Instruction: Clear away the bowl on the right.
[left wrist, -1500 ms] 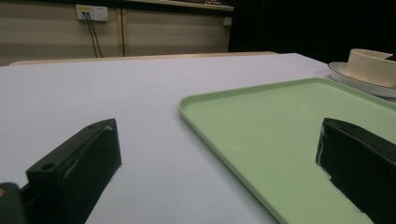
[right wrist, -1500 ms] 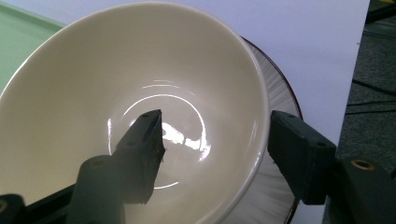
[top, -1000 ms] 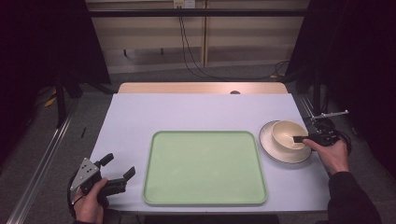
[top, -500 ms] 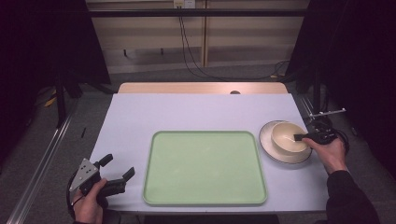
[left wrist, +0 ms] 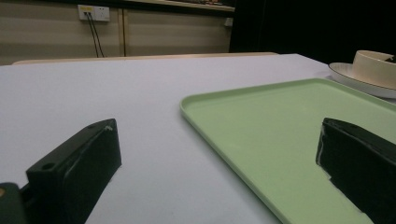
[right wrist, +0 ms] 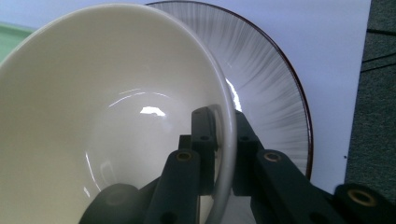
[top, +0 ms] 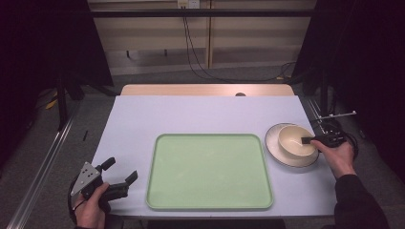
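Observation:
A cream bowl [top: 292,139] [right wrist: 107,116] sits on a white plate [top: 277,152] [right wrist: 275,88] with a dark rim at the table's right. My right gripper [top: 305,140] [right wrist: 224,135] is shut on the bowl's rim, one jaw inside and one outside. A light green tray [top: 210,171] [left wrist: 280,126] lies in the middle of the table. My left gripper [top: 120,172] [left wrist: 219,163] stands open near the front left corner, low over the table, its jaws straddling the tray's left edge. From the left gripper view the bowl [left wrist: 376,63] and plate [left wrist: 355,79] show far off.
The table [top: 200,114] has a pale lilac top with a wooden strip at the far edge. Cables hang from a wall socket [top: 187,4] behind. Dark floor and a metal rail [top: 43,167] lie to the left.
My right gripper has closed in on the bowl's rim with a slight shift. The left gripper has not moved.

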